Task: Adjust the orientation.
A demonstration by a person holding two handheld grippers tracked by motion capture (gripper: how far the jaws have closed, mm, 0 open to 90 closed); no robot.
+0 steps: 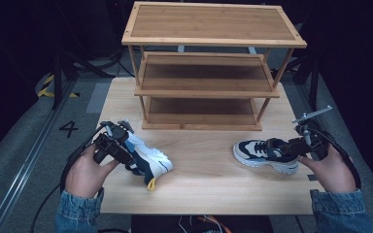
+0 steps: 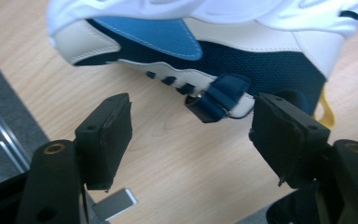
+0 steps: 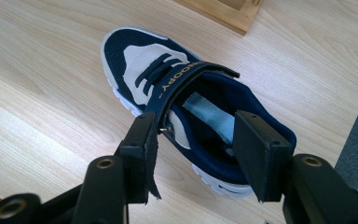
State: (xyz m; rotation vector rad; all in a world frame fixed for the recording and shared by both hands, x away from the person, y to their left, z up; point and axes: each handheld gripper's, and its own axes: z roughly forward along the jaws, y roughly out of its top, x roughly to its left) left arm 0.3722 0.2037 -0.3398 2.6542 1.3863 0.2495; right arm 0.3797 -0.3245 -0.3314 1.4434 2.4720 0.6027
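Observation:
A navy, white and blue shoe (image 1: 151,162) lies on its side at the table's front left, with a yellow heel loop. My left gripper (image 1: 122,145) is at its upper side, open; in the left gripper view the shoe (image 2: 242,60) lies just beyond the jaws and its navy strap (image 2: 216,98) hangs between them, touching neither. The matching shoe (image 1: 262,153) stands upright at the front right, toe to the left. My right gripper (image 1: 291,144) stands open over its heel end: one jaw is outside the shoe (image 3: 140,70), the other above its opening.
A three-tier bamboo shoe rack (image 1: 209,63) stands at the back middle of the wooden table (image 1: 204,145), all shelves bare. Bare tabletop lies between the two shoes. Grey floor with a rail runs along the left.

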